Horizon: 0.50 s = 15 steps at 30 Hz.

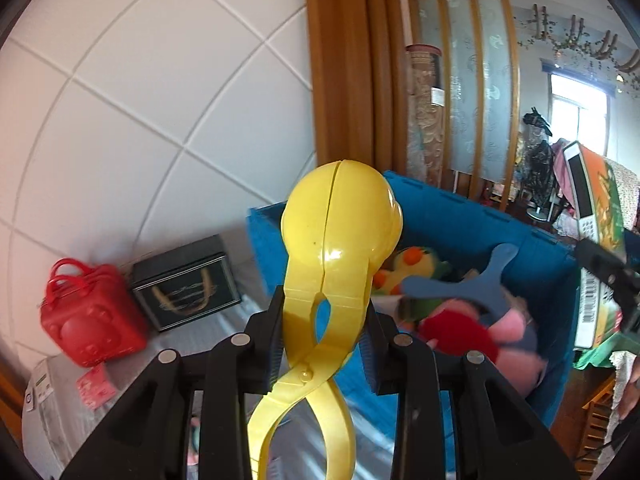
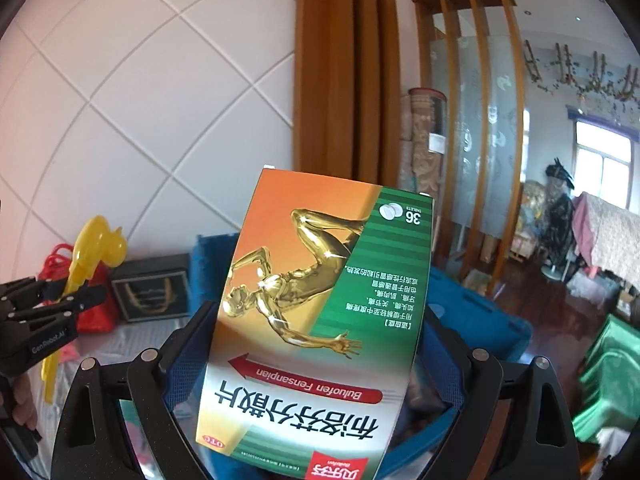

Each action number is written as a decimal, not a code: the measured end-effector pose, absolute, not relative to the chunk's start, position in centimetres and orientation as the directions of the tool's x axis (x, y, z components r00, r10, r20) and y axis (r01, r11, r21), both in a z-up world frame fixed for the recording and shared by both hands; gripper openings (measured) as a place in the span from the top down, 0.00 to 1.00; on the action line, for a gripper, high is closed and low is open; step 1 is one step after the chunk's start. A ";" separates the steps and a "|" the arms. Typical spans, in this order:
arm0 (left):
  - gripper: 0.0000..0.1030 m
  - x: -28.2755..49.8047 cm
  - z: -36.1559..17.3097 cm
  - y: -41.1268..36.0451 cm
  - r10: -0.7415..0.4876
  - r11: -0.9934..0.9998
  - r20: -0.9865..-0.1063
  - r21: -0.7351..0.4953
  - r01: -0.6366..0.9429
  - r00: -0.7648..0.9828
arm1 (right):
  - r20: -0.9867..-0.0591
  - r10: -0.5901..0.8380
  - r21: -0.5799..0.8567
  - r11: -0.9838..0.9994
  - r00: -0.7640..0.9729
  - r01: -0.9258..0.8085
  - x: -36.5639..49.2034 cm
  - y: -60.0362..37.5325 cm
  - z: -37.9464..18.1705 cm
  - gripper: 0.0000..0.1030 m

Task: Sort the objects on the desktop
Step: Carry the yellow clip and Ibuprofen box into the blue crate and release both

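My left gripper [image 1: 324, 340] is shut on a yellow plastic ball-shaped clamp toy [image 1: 340, 232], gripping it just below the round head; its looped handles hang down between the fingers. Behind the toy stands a blue bin [image 1: 460, 216] holding plush toys [image 1: 472, 332] and a blue boomerang-shaped piece [image 1: 476, 280]. My right gripper [image 2: 316, 336] is shut on an orange and green medicine box [image 2: 320, 300], held up flat and upside down over the blue bin [image 2: 480, 316]. The same medicine box [image 1: 600, 240] shows at the right edge of the left wrist view. The left gripper [image 2: 68, 300] with the yellow toy [image 2: 100, 244] appears at the left.
A red toy handbag [image 1: 88, 316] and a black box [image 1: 188, 280] stand against the white tiled wall on the grey tabletop [image 1: 52, 420]. A wooden partition [image 1: 352, 80] rises behind the bin. A green cloth [image 2: 608, 380] lies at the right.
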<state>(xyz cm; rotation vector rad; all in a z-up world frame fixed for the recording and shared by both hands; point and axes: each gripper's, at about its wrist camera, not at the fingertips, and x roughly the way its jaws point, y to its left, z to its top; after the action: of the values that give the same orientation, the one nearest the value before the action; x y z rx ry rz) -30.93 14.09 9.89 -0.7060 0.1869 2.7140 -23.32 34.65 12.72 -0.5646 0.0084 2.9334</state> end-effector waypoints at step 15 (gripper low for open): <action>0.70 -37.0 9.9 32.2 0.293 -0.901 -0.603 0.085 -0.425 -0.742 | -0.492 0.186 -0.097 -0.982 -0.850 -0.159 -29.8 49.0 9.4 0.09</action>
<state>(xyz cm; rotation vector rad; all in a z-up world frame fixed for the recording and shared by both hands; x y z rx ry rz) -37.05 32.21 9.85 -0.8494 0.3061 2.5999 -29.80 48.97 9.39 -0.7683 -0.0785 2.8591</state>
